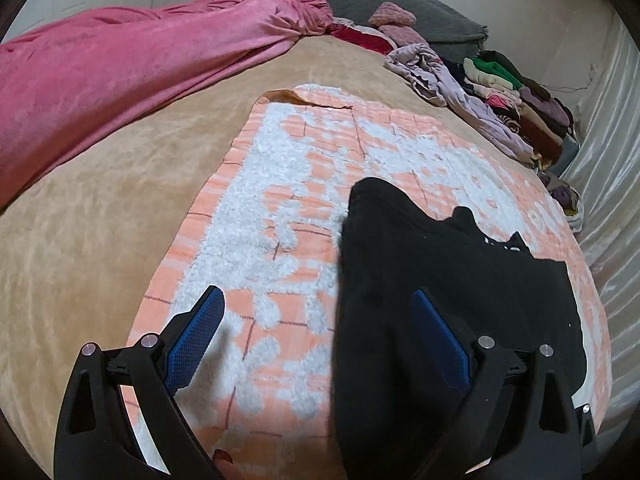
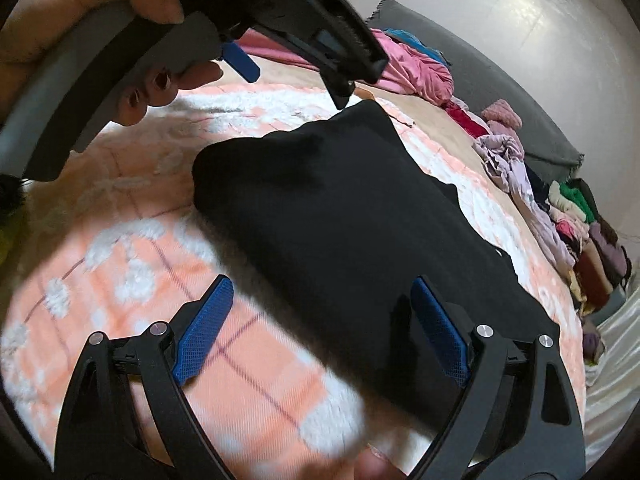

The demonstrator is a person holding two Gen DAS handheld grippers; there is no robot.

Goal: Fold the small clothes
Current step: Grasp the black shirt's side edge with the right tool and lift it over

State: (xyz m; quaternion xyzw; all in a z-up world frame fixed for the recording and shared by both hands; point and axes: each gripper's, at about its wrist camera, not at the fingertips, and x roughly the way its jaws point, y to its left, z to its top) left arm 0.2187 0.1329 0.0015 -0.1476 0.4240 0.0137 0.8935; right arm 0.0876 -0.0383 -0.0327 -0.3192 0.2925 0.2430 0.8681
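Observation:
A black garment lies on an orange-and-white fluffy blanket on the bed; it also shows in the right wrist view. My left gripper is open above the garment's left edge, its right finger over the black cloth, its left finger over the blanket. My right gripper is open and empty just above the garment's near edge. The left gripper also shows in the right wrist view, held by a hand above the garment's far end.
A pink blanket lies bunched at the far left on the tan bedcover. A pile of mixed clothes runs along the right side by a shiny white wall. A grey blanket lies at the back.

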